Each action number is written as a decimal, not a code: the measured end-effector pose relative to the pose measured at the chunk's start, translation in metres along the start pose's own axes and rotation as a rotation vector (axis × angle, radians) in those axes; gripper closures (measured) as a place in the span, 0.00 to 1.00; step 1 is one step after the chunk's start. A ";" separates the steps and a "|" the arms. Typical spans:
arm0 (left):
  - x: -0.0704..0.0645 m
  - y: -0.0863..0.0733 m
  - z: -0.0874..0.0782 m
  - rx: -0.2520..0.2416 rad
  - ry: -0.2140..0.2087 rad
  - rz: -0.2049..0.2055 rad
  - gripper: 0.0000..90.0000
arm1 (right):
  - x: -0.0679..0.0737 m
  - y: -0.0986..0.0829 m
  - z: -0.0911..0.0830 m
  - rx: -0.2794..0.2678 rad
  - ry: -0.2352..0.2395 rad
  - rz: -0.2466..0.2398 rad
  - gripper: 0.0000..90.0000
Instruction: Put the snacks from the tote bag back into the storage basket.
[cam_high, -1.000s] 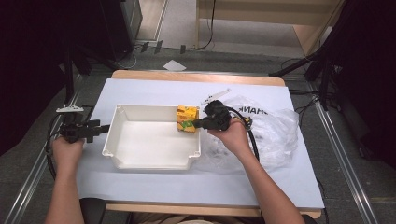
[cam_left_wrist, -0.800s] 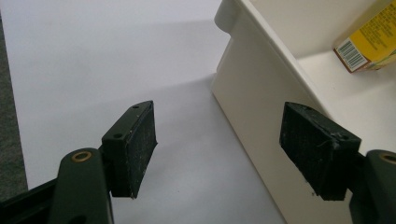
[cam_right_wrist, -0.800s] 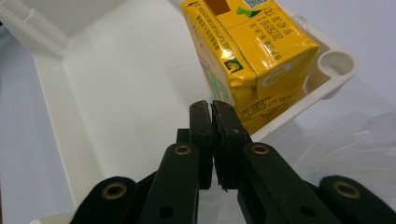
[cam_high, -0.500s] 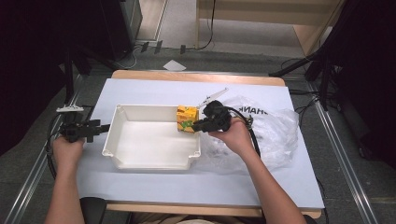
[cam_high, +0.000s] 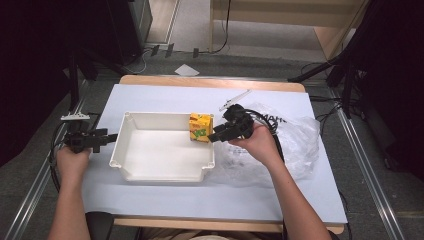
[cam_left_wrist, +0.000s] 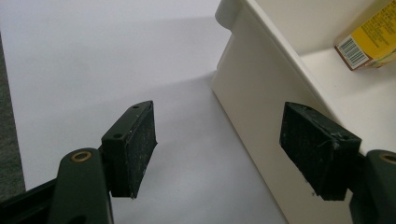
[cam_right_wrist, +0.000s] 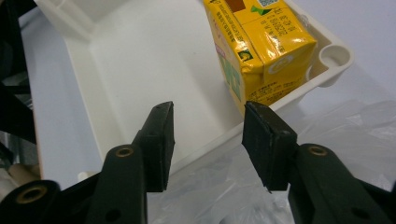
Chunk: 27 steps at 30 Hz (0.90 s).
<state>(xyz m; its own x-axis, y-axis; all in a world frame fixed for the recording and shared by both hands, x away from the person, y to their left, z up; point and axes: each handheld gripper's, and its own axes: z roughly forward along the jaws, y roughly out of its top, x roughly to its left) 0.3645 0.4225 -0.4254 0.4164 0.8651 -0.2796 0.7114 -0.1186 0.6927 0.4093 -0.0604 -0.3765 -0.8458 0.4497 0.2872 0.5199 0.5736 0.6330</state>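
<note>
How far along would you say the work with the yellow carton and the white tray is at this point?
Done: the yellow carton stands inside the white tray, at its far right corner. In hand: the right gripper is open beside the carton, holding nothing; the left gripper is open at the tray's left wall. Left: the plastic bag lies crumpled on the table.

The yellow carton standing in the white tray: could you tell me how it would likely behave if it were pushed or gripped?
The yellow carton stands upright on a small base in the corner of the white tray, so a high push would probably tip it. Its creased, folded card faces look soft, so a hard squeeze may dent it. The glossy print could be somewhat slippery for the right hand-held gripper, whose jaws are open.
</note>
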 end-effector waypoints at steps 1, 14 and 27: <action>0.000 0.000 0.000 0.002 0.000 0.001 0.32 | -0.001 0.000 -0.001 -0.002 0.008 0.004 0.59; 0.000 0.000 0.000 0.005 0.002 -0.003 0.31 | -0.018 -0.006 -0.019 -0.022 -0.013 0.058 0.51; 0.000 0.000 0.000 0.013 0.002 -0.006 0.31 | -0.034 -0.015 -0.029 -0.009 -0.108 0.067 0.35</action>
<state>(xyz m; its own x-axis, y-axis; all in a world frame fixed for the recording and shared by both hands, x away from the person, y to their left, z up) 0.3643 0.4229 -0.4257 0.4108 0.8670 -0.2821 0.7214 -0.1199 0.6821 0.4269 -0.1043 -0.3754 -0.7910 0.5580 0.2507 0.5735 0.5337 0.6215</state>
